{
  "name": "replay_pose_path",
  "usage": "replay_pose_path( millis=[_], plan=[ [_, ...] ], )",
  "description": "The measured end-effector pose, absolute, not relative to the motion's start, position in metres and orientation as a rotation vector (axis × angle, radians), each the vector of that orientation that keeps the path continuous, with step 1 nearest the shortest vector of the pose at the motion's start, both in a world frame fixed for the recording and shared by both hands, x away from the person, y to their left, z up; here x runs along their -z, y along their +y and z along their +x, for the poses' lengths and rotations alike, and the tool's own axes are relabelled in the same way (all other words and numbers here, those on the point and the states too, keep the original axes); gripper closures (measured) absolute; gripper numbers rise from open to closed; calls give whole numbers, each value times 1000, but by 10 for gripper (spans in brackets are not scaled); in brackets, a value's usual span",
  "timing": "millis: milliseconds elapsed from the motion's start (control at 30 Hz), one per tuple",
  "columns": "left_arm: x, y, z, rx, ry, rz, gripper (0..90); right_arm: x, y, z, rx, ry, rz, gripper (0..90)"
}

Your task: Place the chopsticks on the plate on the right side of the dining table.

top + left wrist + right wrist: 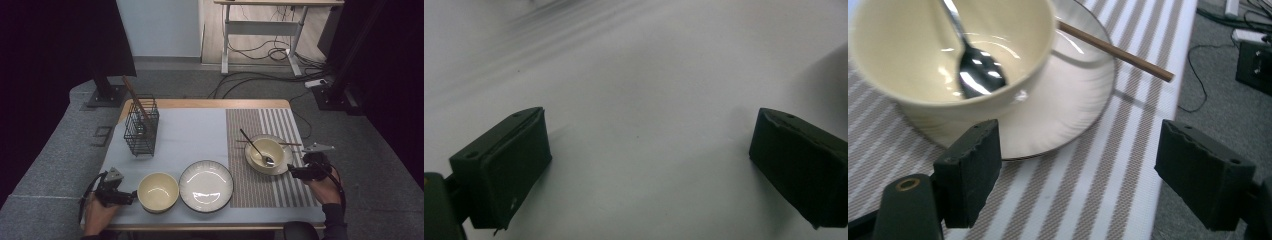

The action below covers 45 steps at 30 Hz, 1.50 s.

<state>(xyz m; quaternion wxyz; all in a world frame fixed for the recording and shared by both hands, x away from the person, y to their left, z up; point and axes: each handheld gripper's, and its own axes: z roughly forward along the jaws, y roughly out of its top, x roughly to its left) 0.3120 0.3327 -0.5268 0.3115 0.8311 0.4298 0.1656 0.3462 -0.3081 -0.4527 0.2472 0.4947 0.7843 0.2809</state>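
Note:
A cream bowl (265, 152) with a metal spoon (256, 149) in it stands on a small plate (286, 159) on the striped placemat (260, 192). A wooden chopstick (292, 144) lies across the plate's far rim. My right gripper (291, 171) is just right of that plate, open and holding nothing. In the right gripper view the bowl (913, 55), the spoon (973, 70), the plate (1073, 100) and the chopstick (1118, 52) lie beyond the open right gripper (1078, 160). My left gripper (131, 196) rests left of an empty cream bowl (158, 191). The left gripper (649, 150) is open over pale cloth.
A black wire basket (141, 129) with chopsticks standing in it is at the back left of the cloth. A large empty plate (206, 186) sits between the two bowls. The table's right edge (1168, 150) runs close beside my right gripper, with grey floor and cables beyond.

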Motion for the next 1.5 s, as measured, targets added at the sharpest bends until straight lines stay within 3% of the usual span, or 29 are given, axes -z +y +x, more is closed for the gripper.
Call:
replay_pose_path(
  millis=[600, 1167, 1500],
  plan=[
    [527, 333, 312, -438, 1134, 2194, 28, 439, -263, 307, -939, 2216, 1198, 99],
    [527, 333, 312, -437, 1134, 2194, 28, 429, -206, 316, -1116, 2347, 1035, 14],
    [527, 333, 312, -438, 1134, 2194, 29, 427, -170, 331, -1122, 2419, 948, 18]
  ],
)
